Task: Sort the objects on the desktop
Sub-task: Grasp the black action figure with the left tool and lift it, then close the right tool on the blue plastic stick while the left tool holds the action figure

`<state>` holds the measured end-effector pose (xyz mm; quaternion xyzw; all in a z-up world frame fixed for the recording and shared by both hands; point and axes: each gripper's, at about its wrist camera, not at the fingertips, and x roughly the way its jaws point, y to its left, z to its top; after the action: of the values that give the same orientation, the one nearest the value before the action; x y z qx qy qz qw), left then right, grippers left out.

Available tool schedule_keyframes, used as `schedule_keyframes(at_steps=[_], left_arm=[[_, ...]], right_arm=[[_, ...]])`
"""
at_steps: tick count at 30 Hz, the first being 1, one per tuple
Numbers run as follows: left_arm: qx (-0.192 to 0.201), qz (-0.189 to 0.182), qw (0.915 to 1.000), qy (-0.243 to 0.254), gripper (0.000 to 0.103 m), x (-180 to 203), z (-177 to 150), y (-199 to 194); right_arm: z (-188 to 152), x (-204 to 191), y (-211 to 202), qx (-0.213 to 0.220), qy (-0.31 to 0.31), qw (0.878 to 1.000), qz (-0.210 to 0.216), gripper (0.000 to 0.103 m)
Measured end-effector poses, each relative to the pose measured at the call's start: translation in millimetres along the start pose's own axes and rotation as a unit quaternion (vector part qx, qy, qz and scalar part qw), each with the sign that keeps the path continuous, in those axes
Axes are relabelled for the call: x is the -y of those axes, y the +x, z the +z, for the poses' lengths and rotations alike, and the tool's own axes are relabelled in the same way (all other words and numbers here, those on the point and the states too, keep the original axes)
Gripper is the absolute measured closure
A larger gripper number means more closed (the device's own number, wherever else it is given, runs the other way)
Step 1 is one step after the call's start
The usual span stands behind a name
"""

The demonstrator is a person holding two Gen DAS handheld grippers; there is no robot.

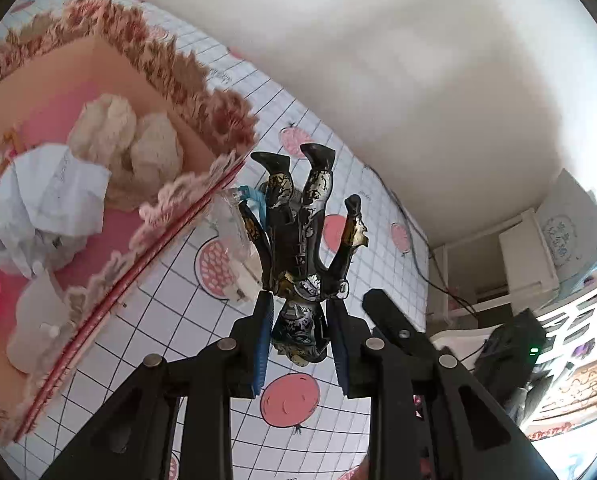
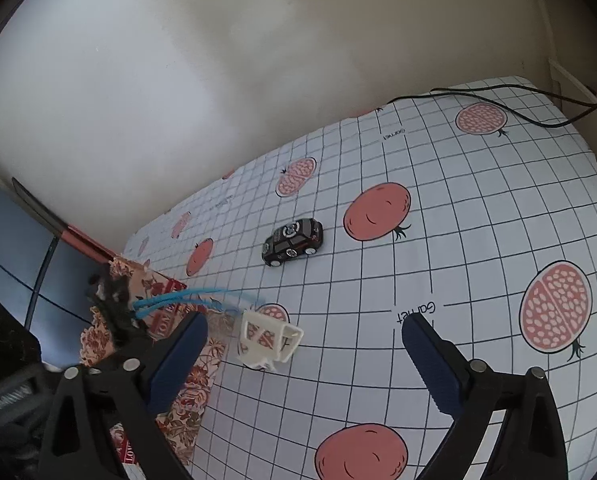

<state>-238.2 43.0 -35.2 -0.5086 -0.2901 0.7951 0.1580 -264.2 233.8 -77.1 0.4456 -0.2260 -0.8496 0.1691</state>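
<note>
My left gripper (image 1: 300,308) is shut on the head of a black and gold toy figure (image 1: 306,232), which hangs above the tablecloth next to the floral box (image 1: 202,80). The box holds crumpled paper (image 1: 42,208), two beige lumps (image 1: 126,140) and pink items. A white plastic piece with a blue cord (image 1: 238,236) lies behind the figure by the box corner. My right gripper (image 2: 304,344) is open and empty above the cloth. The white plastic piece (image 2: 268,340) with its blue cord lies just inside its left finger. A small black toy car (image 2: 294,240) stands farther off.
The table carries a white grid cloth with pomegranate prints (image 2: 478,240). A black cable (image 2: 498,108) runs along the far edge. The floral box corner (image 2: 170,320) is at the right gripper's left. White shelves and a dark device (image 1: 510,344) stand right of the table.
</note>
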Motion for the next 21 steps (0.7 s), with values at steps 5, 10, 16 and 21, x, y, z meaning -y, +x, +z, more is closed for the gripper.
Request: schedule_keyframes(at_steps=[5, 10, 16, 21], left_arm=[[0.011, -0.05, 0.9986, 0.01, 0.075, 14.0, 4.2, -17.9], [0.029, -0.066, 0.9974, 0.012, 0.075, 20.0, 6.4, -34.3], [0.058, -0.012, 0.9979, 0.026, 0.075, 18.9, 13.8, -46.8], [0.066, 0.009, 0.9976, 0.02, 0.075, 11.4, 17.9, -49.3]], right_arm=[[1.5, -3.6, -4.1, 0.006, -0.007, 1.0, 0.006, 0.004], [-3.1, -6.6, 4.7, -0.011, -0.014, 1.0, 0.008, 0.004], [-18.8, -25.5, 27.3, -0.073, -0.065, 0.995, 0.005, 0.012], [-41.2, -51.3, 38.1, -0.115, -0.141, 0.983, 0.0, 0.023]])
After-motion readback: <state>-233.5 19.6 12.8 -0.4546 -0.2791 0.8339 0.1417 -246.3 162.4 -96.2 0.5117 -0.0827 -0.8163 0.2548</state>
